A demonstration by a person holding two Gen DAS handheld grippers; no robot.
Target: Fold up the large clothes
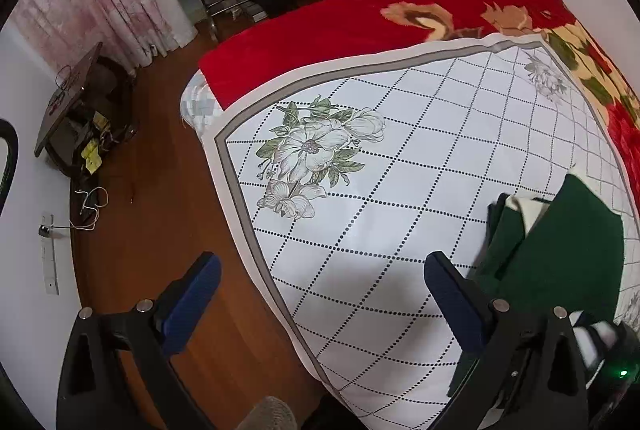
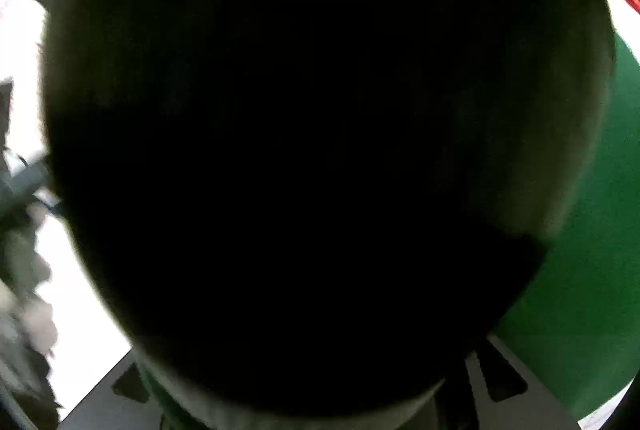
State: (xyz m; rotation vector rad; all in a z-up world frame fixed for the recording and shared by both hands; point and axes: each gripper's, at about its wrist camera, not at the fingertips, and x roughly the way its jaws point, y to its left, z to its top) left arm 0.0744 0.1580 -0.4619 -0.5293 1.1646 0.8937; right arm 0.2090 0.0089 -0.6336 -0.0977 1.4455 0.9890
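The green garment [image 1: 560, 262] is seen just right of the wide-open, empty left gripper [image 1: 320, 290]; right gripper's fingers are blacked out by cloth, can't be told.

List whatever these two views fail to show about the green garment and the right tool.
- Right tool: in the right wrist view, dark cloth over the lens hides its fingers, so its state and any grip cannot be told.
- Green garment: in the left wrist view, cut off by the frame edge and the left tool, which stands open; its full shape is unknown.
- Bedspread: blurred and overexposed in the right wrist view.
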